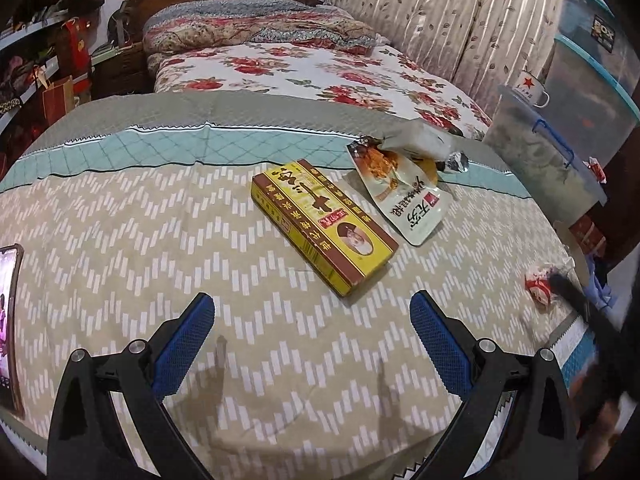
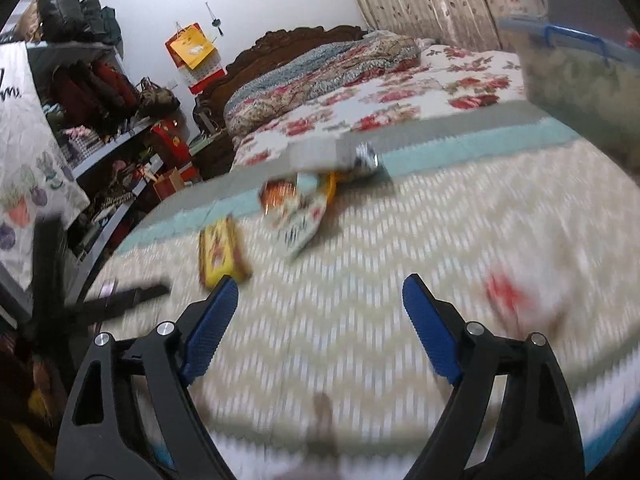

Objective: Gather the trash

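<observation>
A yellow and brown carton (image 1: pixel 323 225) lies flat on the zigzag bedspread (image 1: pixel 120 264), just ahead of my left gripper (image 1: pixel 312 312), which stands open with nothing between its fingers. Beyond the carton lie a white snack pouch (image 1: pixel 408 196) and crumpled wrappers (image 1: pixel 420 140). A small red and white wrapper (image 1: pixel 538 282) rests near the bed's right edge. In the blurred right wrist view, my right gripper (image 2: pixel 316 292) is open over the bedspread, the carton (image 2: pixel 222 254) to its left, the pouch (image 2: pixel 296 216) ahead, and a red smear, the wrapper (image 2: pixel 508 296), to its right.
A phone (image 1: pixel 9 320) lies at the bed's left edge. Lidded clear storage boxes (image 1: pixel 560 148) stand at the right with a white mug (image 1: pixel 534 90) on top. A floral quilt and pillow (image 1: pixel 256 28) fill the far bed. Cluttered shelves (image 2: pixel 100 112) line the left.
</observation>
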Motion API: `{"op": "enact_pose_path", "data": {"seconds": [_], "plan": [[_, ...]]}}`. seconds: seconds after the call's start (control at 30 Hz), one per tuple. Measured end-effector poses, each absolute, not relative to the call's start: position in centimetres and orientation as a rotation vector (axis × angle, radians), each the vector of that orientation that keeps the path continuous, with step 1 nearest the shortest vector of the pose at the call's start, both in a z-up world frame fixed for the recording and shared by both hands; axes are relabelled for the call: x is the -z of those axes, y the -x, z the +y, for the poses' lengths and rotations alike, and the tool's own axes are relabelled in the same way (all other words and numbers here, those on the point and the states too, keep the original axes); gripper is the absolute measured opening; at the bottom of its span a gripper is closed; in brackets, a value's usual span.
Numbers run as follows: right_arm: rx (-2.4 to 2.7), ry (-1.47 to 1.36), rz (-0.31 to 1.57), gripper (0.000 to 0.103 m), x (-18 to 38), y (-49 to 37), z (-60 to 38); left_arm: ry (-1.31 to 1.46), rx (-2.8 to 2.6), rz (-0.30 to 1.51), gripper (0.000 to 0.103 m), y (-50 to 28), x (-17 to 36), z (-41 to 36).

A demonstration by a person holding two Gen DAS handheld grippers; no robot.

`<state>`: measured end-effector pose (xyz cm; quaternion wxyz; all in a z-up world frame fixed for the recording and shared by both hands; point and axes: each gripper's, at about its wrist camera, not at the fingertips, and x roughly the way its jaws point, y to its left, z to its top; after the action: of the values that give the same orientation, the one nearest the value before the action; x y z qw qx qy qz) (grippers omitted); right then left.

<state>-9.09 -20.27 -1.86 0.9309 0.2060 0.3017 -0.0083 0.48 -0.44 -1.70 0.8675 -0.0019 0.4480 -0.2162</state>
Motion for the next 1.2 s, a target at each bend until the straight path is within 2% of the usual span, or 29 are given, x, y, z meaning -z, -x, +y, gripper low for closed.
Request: {"op": "enact_pose_path", "data": {"seconds": [0.1, 0.23, 0.27, 0.37, 0.43, 0.5, 0.57, 0.6, 0.67, 0.87, 1.2], "plan": [[0.046, -0.423, 0.602, 0.084, 0.9, 3.3, -22.5, 0.009, 0.446, 0.95, 0.094, -1.0, 2.0, -0.3], [0.056, -0.615, 0.655, 0.084, 0.8, -6.5, -27.7, 0.026, 0.443, 0.98, 0.094, -1.5, 2.4, 0.1], [0.076, -0.632, 0.699, 0.079, 1.2, -9.2, -28.7, 0.029, 0.442, 0.984, 0.094, -1.6, 2.5, 0.2], [0.06, -0.694, 0.84, 0.072, 3.2, -15.0, -30.3, 0.029, 0.44, 0.981, 0.094, -1.6, 2.3, 0.5], [-0.004, -0.699, 0.943, 0.072, 4.8, -17.6, -30.2, 0.025, 0.441, 0.974, 0.094, -1.5, 2.1, 0.7], [-0.078, -0.648, 1.056, 0.067, 6.2, -19.1, -29.0, 0.023, 0.44, 0.973, 0.094, -1.5, 2.1, 1.0], [-0.136, -0.594, 1.07, 0.065, 6.1, -18.3, -27.6, 0.025, 0.441, 0.975, 0.094, -1.7, 2.1, 1.1], [-0.158, -0.584, 1.076, 0.06, 6.1, -17.6, -27.1, 0.025, 0.442, 0.976, 0.094, -1.8, 2.1, 1.2], [-0.219, -0.58, 1.082, 0.056, 5.9, -14.8, -26.0, 0.019, 0.449, 0.971, 0.094, -2.0, 2.0, 1.2], [-0.258, -0.498, 1.02, 0.059, 4.7, -3.7, -24.0, -0.03, 0.505, 0.917, 0.094, -1.6, 0.5, -0.6], [-0.094, -0.514, 0.681, 0.063, -0.2, 10.6, -27.6, -0.163, 0.612, 0.865, 0.094, -0.2, -0.8, -7.3]]}}
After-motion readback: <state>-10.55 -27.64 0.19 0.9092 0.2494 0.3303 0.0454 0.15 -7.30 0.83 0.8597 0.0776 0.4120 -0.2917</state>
